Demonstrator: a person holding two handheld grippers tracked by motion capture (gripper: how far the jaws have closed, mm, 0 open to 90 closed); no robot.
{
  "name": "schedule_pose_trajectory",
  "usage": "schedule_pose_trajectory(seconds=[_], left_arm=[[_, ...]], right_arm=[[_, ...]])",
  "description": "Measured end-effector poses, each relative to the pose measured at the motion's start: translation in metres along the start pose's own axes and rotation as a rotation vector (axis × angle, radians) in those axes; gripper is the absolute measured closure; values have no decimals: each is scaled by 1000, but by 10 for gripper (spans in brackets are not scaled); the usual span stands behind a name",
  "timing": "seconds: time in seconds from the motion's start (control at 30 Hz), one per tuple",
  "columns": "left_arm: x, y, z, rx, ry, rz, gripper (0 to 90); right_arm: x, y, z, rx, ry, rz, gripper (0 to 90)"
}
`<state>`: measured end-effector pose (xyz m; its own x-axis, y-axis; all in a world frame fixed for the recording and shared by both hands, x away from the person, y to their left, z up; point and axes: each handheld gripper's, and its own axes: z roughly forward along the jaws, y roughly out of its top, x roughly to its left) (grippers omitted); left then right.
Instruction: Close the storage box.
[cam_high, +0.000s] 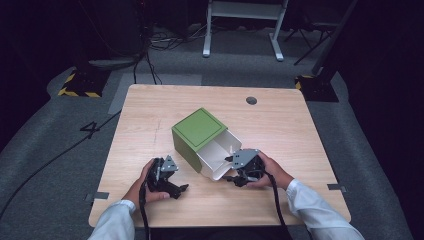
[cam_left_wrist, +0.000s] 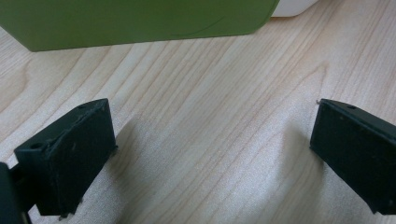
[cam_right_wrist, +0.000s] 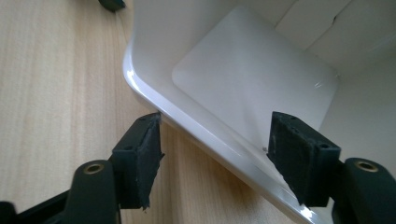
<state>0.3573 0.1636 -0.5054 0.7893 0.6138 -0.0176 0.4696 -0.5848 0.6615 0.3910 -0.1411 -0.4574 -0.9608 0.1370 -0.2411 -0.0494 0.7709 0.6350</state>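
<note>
A green box (cam_high: 199, 129) stands in the middle of the wooden table (cam_high: 280, 125), with its white drawer (cam_high: 216, 156) pulled out toward me. The drawer looks empty inside (cam_right_wrist: 243, 74). My right gripper (cam_high: 231, 167) is open at the drawer's front rim. In the right gripper view (cam_right_wrist: 219, 149), one jaw stands outside the wall and the other inside it, neither pressing on it. My left gripper (cam_high: 181, 190) rests low over the table, left of the drawer. It is open (cam_left_wrist: 212, 154) with bare wood between its jaws and the green box's side (cam_left_wrist: 140, 21) just ahead.
A round cable hole (cam_high: 251, 100) sits near the table's far edge. Bare wood lies to the left and right of the box. Beyond the table are grey carpet, cables, yellow-black striped bases (cam_high: 80, 85) and a white desk frame (cam_high: 245, 25).
</note>
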Motion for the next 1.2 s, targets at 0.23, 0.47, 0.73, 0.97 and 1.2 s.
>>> schedule_pose_trajectory(seconds=[0.23,0.47,0.73,0.97,1.2], left_arm=[[0,0,0,1,-1,-1,2],[0,0,0,1,-1,-1,2],[0,0,0,0,-1,-1,2],[0,0,0,1,-1,-1,2],[0,0,0,1,0,-2,2]], right_arm=[[-9,3,3,-18,-45,47,390],[-16,8,9,-25,-134,76,373],[-18,14,16,-19,-199,97,353],[-19,15,17,-20,-197,103,353],[-18,15,10,-75,-164,130,364]])
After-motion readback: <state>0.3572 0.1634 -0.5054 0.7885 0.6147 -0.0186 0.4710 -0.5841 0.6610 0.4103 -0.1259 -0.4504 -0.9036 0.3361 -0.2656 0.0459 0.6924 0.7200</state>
